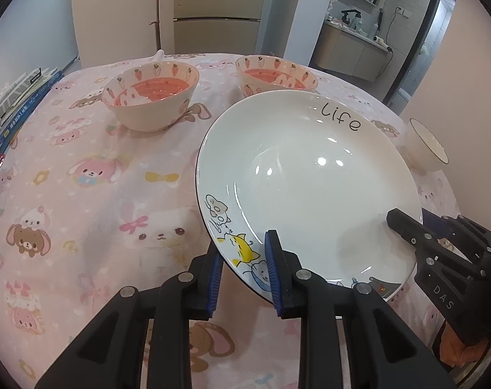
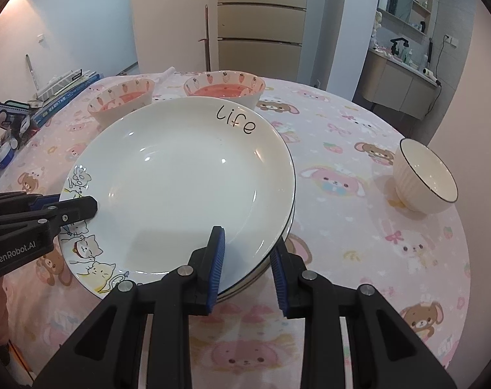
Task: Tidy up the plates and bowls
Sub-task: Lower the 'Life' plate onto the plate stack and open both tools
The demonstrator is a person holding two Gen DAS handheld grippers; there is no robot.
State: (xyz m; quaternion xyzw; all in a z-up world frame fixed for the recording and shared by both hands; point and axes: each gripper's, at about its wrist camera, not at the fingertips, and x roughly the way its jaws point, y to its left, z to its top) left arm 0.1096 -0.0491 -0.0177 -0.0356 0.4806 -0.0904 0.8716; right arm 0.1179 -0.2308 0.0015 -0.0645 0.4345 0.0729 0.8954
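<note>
A white plate with cat drawings and the word "life" (image 1: pixel 310 175) tops a short stack of plates (image 2: pixel 187 175) on the pink cartoon tablecloth. My left gripper (image 1: pixel 244 267) straddles the near-left rim, one finger above and one below, jaws around the plate stack's edge. My right gripper (image 2: pixel 247 259) straddles the near-right rim of the stack the same way; it also shows in the left wrist view (image 1: pixel 404 223). Two pink strawberry bowls (image 1: pixel 151 94) (image 1: pixel 278 76) stand behind the plates. A small white bowl (image 2: pixel 423 175) stands to the right.
The round table's cloth (image 2: pixel 359 233) drops off at the right edge. Books and clutter (image 1: pixel 22 97) lie at the far left edge. A cabinet (image 2: pixel 261 32) and a washbasin counter (image 2: pixel 397 77) stand beyond the table.
</note>
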